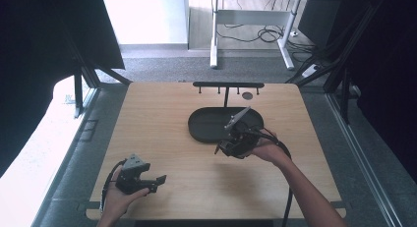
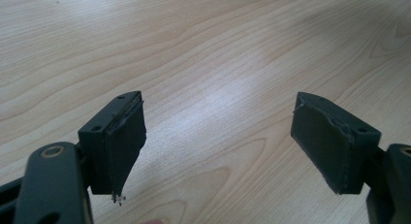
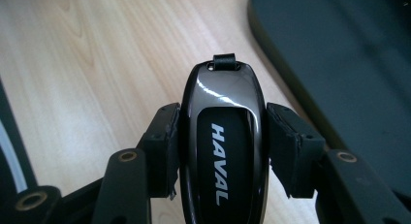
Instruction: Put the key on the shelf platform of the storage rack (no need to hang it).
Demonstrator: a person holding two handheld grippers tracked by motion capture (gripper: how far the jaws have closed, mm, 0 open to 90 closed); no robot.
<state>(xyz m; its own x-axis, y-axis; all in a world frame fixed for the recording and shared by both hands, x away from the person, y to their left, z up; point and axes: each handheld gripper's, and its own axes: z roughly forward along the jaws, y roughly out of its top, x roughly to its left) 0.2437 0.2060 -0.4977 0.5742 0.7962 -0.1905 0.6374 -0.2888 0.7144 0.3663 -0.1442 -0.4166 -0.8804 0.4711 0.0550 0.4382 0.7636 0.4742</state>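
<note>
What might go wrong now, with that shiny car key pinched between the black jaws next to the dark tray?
The right gripper clamps the glossy key fob only by its smooth, curved sides, so it might slip out and fall on the wooden table. The tray rim lies close by; a low approach may bump it.

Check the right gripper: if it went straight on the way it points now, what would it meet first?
Probably the black tray. The right gripper, shut on the key fob, points at bare table beside the tray's rim; depth is unclear.
</note>
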